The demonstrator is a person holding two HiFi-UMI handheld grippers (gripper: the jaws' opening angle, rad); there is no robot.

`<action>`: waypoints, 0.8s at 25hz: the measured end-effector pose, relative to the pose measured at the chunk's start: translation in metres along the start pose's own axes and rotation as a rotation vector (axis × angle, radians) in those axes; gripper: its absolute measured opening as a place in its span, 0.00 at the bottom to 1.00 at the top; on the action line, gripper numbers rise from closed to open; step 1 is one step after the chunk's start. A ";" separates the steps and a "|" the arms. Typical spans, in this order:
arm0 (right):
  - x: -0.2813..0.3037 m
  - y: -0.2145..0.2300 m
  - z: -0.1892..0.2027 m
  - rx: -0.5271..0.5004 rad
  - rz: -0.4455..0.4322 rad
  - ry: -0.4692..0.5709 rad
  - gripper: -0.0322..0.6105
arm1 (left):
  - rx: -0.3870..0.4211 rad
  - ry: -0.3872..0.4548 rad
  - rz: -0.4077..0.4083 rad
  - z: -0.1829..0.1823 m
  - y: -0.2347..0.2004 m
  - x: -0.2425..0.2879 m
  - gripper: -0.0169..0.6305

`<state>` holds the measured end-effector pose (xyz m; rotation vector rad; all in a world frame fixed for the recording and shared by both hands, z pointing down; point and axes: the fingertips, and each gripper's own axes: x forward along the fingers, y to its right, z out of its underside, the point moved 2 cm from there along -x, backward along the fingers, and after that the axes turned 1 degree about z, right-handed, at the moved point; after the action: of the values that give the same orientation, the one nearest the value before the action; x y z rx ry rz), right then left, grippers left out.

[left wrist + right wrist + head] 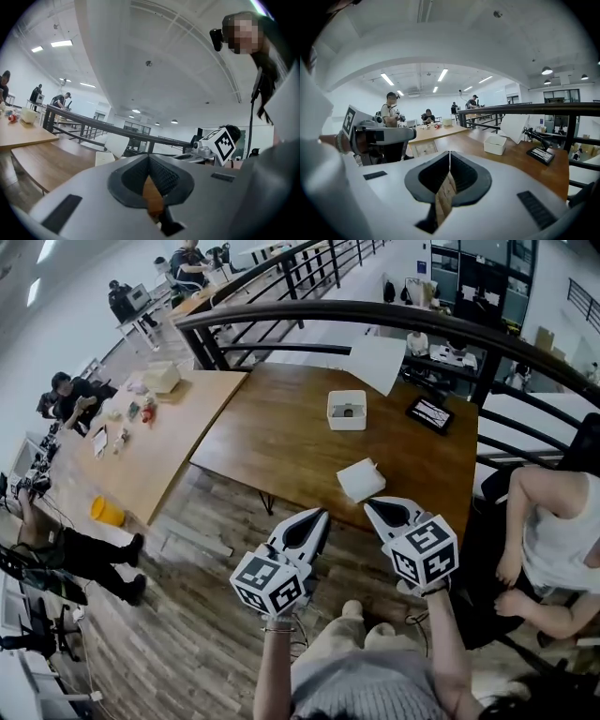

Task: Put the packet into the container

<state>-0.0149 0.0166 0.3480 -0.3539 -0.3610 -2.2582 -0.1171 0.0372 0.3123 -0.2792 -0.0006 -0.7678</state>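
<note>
The white packet lies on the brown wooden table, near its front edge. The white open container stands farther back on the same table, and it also shows in the right gripper view as the container. My left gripper and right gripper hang side by side over the floor, just short of the table's front edge, below the packet. Both are shut with nothing between the jaws. In the left gripper view the pads of the left gripper meet in a line, and so do those of the right gripper in its own view.
A dark tablet and a large white sheet lie at the table's far right, under a black railing. A seated person is close on my right. A second, lighter table with small items stands to the left, with people around it.
</note>
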 end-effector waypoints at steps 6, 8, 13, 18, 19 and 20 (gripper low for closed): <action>0.020 0.012 0.013 0.026 0.051 -0.017 0.07 | -0.008 -0.033 0.051 0.011 -0.021 0.016 0.04; 0.024 0.016 0.020 0.035 0.064 -0.035 0.07 | -0.020 -0.049 0.063 0.019 -0.023 0.020 0.03; 0.035 0.023 0.036 0.061 0.072 -0.082 0.07 | -0.062 -0.079 0.055 0.038 -0.032 0.026 0.03; 0.045 0.032 0.050 0.072 0.064 -0.133 0.07 | -0.101 -0.087 0.026 0.049 -0.041 0.031 0.03; 0.047 0.034 0.052 0.076 0.062 -0.140 0.07 | -0.107 -0.087 0.020 0.051 -0.043 0.031 0.04; 0.049 0.037 0.054 0.080 0.058 -0.147 0.08 | -0.112 -0.088 0.015 0.052 -0.044 0.032 0.03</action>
<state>-0.0106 -0.0201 0.4209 -0.4843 -0.5095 -2.1601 -0.1190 -0.0019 0.3768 -0.4183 -0.0383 -0.7415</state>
